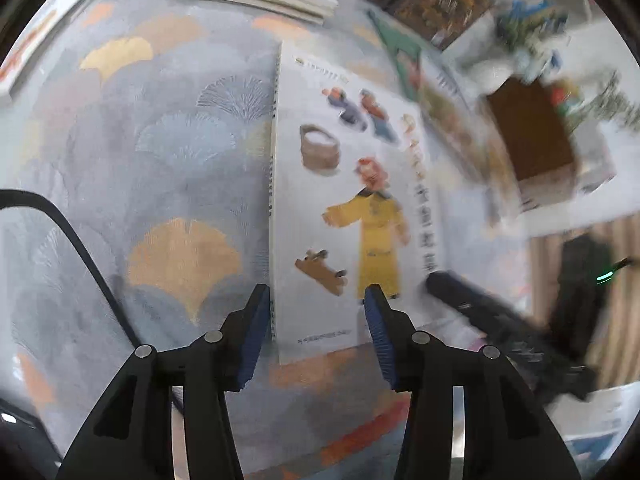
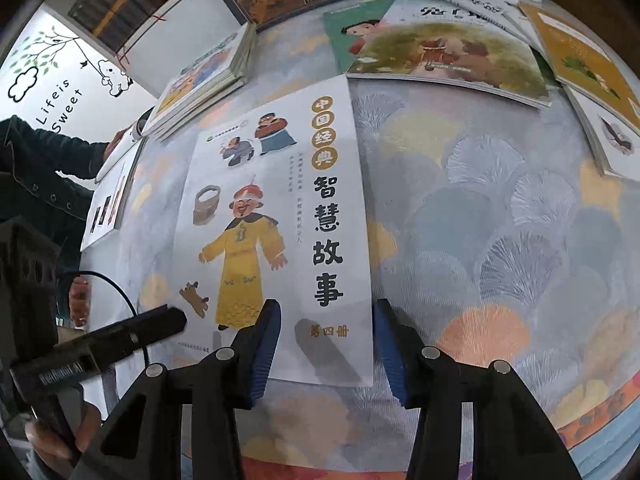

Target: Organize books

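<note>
White book (image 2: 280, 216) lies flat on patterned cloth (image 2: 500, 240), landmark for all below. Stack (image 2: 204, 80) beyond its far left corner; loose books (image 2: 448, 60) beyond its far right corner.

Left gripper (image 1: 316, 320) over near left edge, fingers apart, astride spine edge, no pad pressing. Right gripper (image 2: 326, 344) over near right corner, fingers apart, nothing clamped.

Step, as I judge: reaching for white book, grasp not yet made. Next move needs edge raised off cloth, then pinch, then carry toward stack.

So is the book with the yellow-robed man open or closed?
Closed. The white book lies flat on the tablecloth with its front cover and title facing up.
</note>
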Motion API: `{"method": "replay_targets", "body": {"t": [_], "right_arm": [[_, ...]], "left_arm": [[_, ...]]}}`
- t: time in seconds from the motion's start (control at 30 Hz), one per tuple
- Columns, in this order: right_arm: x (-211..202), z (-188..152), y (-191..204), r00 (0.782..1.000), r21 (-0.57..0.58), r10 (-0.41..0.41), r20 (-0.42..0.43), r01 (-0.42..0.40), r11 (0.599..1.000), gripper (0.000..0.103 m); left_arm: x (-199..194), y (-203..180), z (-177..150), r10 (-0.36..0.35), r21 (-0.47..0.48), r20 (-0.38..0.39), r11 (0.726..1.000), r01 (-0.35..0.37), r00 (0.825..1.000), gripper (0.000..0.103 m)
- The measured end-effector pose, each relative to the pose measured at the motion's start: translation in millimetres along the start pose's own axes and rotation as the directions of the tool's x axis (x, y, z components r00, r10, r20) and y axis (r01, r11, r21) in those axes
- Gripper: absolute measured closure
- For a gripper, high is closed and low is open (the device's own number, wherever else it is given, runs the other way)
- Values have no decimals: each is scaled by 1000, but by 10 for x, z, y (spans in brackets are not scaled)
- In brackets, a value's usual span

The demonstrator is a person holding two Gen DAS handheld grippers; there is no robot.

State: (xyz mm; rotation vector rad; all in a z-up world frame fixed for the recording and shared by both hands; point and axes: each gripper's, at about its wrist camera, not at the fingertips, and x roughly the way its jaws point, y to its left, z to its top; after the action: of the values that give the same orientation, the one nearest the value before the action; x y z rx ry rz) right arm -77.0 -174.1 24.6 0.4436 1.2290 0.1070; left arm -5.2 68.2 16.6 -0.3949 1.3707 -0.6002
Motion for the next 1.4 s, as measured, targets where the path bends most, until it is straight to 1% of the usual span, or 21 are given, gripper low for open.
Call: {"method": "replay_targets", "body": {"t": [0.03, 0.07, 0.13, 0.23, 0.27, 0.37, 0.47, 0.5, 0.6, 0.7, 0.73, 0.77, 0.87, 0.97, 1.1, 1.17, 1.2, 1.27, 1.3, 1.33, 1.4], "right_arm": [[-2, -3, -28, 1000, 10, 12, 2, -12, 1000, 56], [-4, -1, -78, 999, 36, 37, 0, -37, 999, 56], [-1, 1, -177, 996, 92, 93, -2, -92, 992, 56], [6, -1, -290, 989, 148, 148, 1, -146, 978, 56], [8, -5, -288, 988, 154, 151, 2, -150, 977, 56], [-7, -21, -269, 990, 136, 139, 4, -139, 981, 56], [8, -34, -185, 994, 103, 110, 5, -110, 989, 56], [11, -32, -169, 995, 96, 103, 4, -103, 990, 56], [17, -30, -128, 995, 88, 100, -9, -99, 991, 56], [2, -11, -230, 988, 132, 148, -43, -141, 981, 56], [-4, -14, -286, 982, 158, 180, -60, -169, 973, 50], [-14, -34, -358, 970, 202, 233, -68, -216, 955, 45], [-33, -104, -546, 935, 312, 351, -54, -318, 895, 45], [15, -120, -663, 894, 388, 448, -20, -406, 827, 45], [132, -14, -652, 853, 426, 521, 14, -477, 769, 45], [183, 50, -609, 838, 432, 544, 39, -505, 747, 59], [201, 69, -581, 836, 433, 547, 48, -510, 743, 60], [175, 113, -522, 851, 408, 523, 51, -495, 767, 69], [143, 124, -476, 863, 380, 503, 51, -482, 790, 72], [102, 136, -405, 878, 343, 477, 42, -461, 818, 75], [27, 174, -269, 917, 256, 398, 23, -390, 884, 77]], "left_arm": [[-111, 60, -2, -144, -52, 35, 988, 145, 989, 59], [-181, 91, 6, -232, -84, 56, 968, 236, 971, 59], [-260, 103, 27, -332, -114, 84, 934, 340, 940, 59], [-164, 52, 56, -273, -98, 60, 956, 278, 960, 59], [-71, 38, 49, -222, -90, 36, 970, 224, 974, 60], [56, 43, -1, -129, -66, 10, 989, 129, 992, 81], [155, -19, 9, -44, -41, 1, 998, 44, 999, 89], [170, -39, 26, -47, -43, -1, 998, 47, 999, 91], [123, -14, 58, -136, -81, -11, 988, 135, 991, 91], [81, 44, 134, -320, -193, -3, 930, 313, 947, 90], [76, 57, 153, -355, -224, 3, 911, 347, 935, 91], [75, 74, 186, -381, -254, 13, 893, 372, 924, 91], [94, 149, 252, -461, -333, 18, 834, 440, 887, 91], [69, 198, 252, -506, -370, 20, 797, 477, 862, 91], [32, 314, 246, -561, -422, 38, 741, 522, 827, 91], [33, 330, 250, -556, -424, 30, 745, 514, 831, 91], [25, 326, 260, -549, -422, 32, 750, 509, 835, 91], [-6, 376, 256, -517, -411, 22, 776, 479, 855, 91], [-24, 398, 249, -490, -393, 10, 800, 454, 872, 91], [-45, 362, 252, -432, -346, -12, 848, 401, 902, 91], [-80, 276, 248, -342, -260, -31, 910, 323, 939, 91]]}}
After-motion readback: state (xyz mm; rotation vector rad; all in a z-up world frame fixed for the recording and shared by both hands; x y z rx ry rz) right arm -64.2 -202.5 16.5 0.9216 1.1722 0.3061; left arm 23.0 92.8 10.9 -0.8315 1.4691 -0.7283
